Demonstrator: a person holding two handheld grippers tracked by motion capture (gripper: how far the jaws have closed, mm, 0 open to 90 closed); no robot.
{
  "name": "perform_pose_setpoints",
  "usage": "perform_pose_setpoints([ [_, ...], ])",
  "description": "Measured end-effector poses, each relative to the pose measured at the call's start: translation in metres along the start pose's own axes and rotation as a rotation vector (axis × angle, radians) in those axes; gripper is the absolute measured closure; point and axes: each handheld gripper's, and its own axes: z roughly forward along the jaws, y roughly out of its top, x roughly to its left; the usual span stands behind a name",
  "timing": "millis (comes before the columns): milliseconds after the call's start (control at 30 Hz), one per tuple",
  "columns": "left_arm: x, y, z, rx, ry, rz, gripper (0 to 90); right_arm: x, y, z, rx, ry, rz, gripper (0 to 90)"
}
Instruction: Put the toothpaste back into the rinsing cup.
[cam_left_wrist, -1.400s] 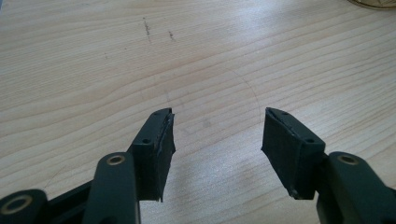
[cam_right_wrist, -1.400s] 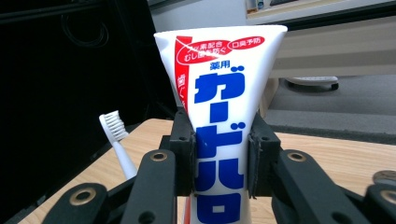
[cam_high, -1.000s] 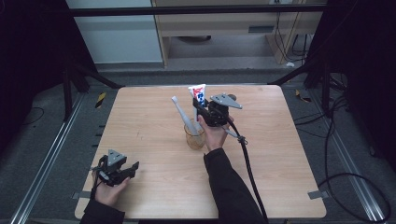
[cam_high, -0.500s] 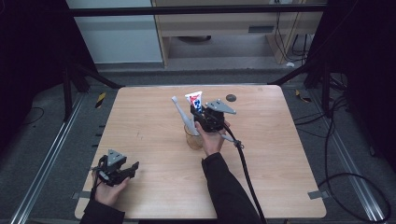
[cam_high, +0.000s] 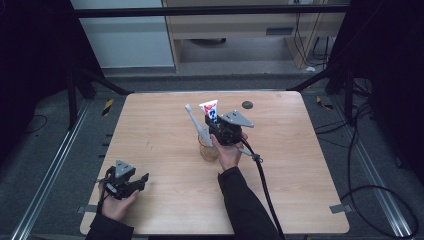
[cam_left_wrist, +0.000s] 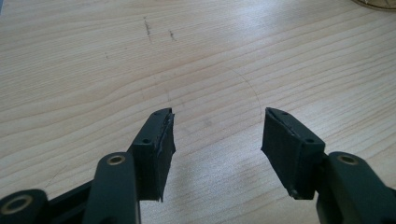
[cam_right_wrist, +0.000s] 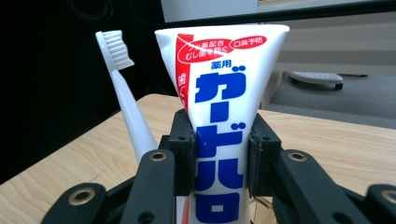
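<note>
A white toothpaste tube (cam_right_wrist: 219, 116) with blue and red lettering stands upright between the pads of my right gripper (cam_right_wrist: 219, 156), which is shut on it. In the high view this gripper (cam_high: 216, 129) holds the tube (cam_high: 209, 111) over a clear cup (cam_high: 207, 150) at the table's middle. A white toothbrush (cam_high: 196, 125) leans in that cup, bristles up and to the left; it rises beside the tube as the toothbrush (cam_right_wrist: 126, 93) in the right gripper view. My left gripper (cam_high: 141, 179) rests low at the table's front left, and its jaws (cam_left_wrist: 217, 140) stand open over bare wood.
The wooden table (cam_high: 150, 125) has a small dark round spot (cam_high: 246, 104) near its far edge. A black cable (cam_high: 262, 175) trails from the right gripper toward the front. Metal rails and dark floor surround the table, with a cabinet behind.
My right gripper has carried the toothpaste tube a little left and nearer, so it now sits over the cup. The left gripper has stayed where it was.
</note>
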Motion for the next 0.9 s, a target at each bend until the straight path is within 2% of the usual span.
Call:
perform_pose_setpoints([
  [167,0.0,0.0,0.0,0.001,0.0,0.001,43.0,0.004,-0.002,0.001,0.004,-0.007,-0.04,68.8],
  [400,0.0,0.0,0.0,0.001,-0.001,0.0,43.0,0.001,-0.007,0.0,0.004,-0.005,-0.025,68.8],
  [633,0.0,0.0,0.0,0.0,-0.002,0.0,43.0,0.003,-0.008,-0.003,0.004,0.0,-0.05,68.4],
  [733,0.0,0.0,0.0,0.0,-0.002,0.0,43.0,0.002,-0.012,-0.003,0.027,0.003,-0.059,68.3],
  [833,0.0,0.0,0.0,0.0,-0.001,-0.001,43.0,0.002,-0.023,0.002,0.079,-0.008,-0.069,68.1],
  [900,0.001,0.0,0.0,-0.001,-0.001,-0.003,43.0,0.002,-0.027,0.002,0.079,-0.004,-0.075,67.8],
])
